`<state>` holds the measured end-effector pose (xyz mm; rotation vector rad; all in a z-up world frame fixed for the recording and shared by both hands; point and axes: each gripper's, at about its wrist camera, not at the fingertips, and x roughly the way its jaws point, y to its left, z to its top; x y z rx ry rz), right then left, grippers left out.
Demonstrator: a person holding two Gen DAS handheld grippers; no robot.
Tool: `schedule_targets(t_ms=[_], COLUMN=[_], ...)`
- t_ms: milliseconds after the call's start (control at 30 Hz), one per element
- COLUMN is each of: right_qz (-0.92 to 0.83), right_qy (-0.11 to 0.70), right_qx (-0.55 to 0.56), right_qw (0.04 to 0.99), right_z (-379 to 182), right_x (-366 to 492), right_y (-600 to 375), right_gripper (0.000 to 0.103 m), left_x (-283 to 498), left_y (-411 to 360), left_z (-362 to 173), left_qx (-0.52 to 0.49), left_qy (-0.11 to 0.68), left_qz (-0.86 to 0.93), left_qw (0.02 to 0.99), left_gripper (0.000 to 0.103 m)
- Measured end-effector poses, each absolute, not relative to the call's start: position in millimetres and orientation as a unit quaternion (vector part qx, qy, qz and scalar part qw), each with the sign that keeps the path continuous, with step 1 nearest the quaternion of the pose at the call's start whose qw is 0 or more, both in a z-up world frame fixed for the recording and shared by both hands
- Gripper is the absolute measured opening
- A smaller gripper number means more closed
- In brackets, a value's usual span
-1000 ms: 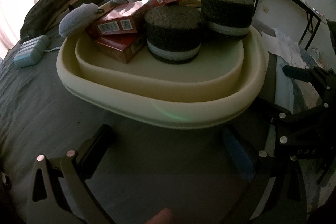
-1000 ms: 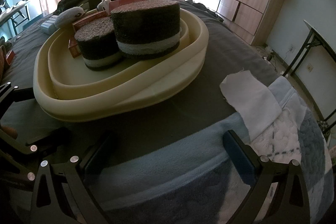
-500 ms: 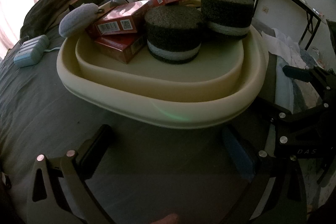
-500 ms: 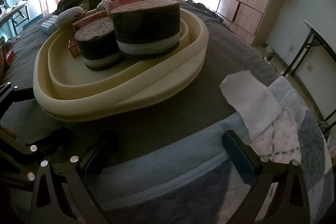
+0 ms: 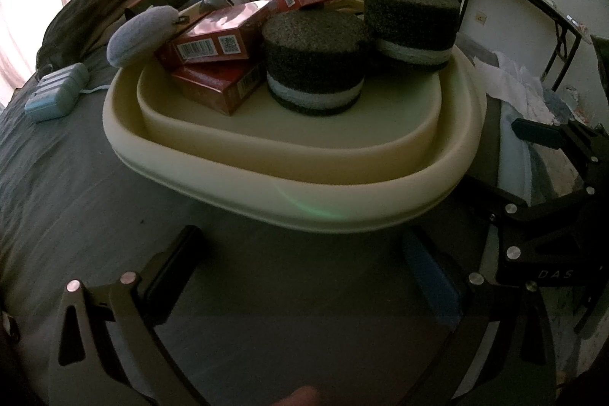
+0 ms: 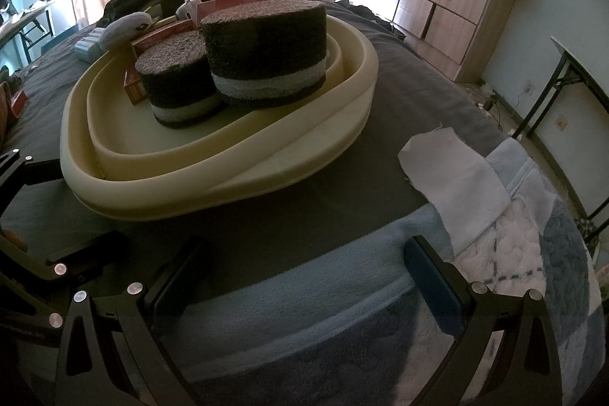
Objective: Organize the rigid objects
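1. The cream tray sat on the bed, which was covered by a grey sheet, and most of the rigid things already lay in it.
2. Two dark foam pucks stood upright on the tray floor: the near puck and the far puck, close beside each other; whether they touched could not be told.
3. Red boxes were piled at the tray's far-left side, tilted and overlapping rather than squared up.
4. A grey pouch leaned over the tray's rim against the boxes.
5. A pale blue case lay on the bed just outside the tray, so it looked left to gather.
6. The left tongs were spread wide and empty, low over the sheet in front of the tray.
7. The right tongs were likewise spread and empty, over a blue blanket near a white cloth.
8. Judged from this, the task seemed mostly done; the case and perhaps tidying the pile remained.
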<state>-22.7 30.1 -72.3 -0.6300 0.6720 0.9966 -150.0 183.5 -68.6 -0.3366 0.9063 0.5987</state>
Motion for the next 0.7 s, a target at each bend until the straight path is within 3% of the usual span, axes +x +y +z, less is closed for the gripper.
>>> schedule_targets(t_ms=[700], right_qz=[0.461], right_qy=[0.311], right_qx=[-0.291], right_qw=[0.778], right_z=[-72.2], right_x=[-23.1], right_y=[30.4], right_gripper=[0.103], left_x=[-151.6], left_y=[183.0], left_z=[-68.7], left_qx=[-0.159], left_qy=[0.429], left_qz=[0.284], left_qw=[0.843], left_gripper=[0.103])
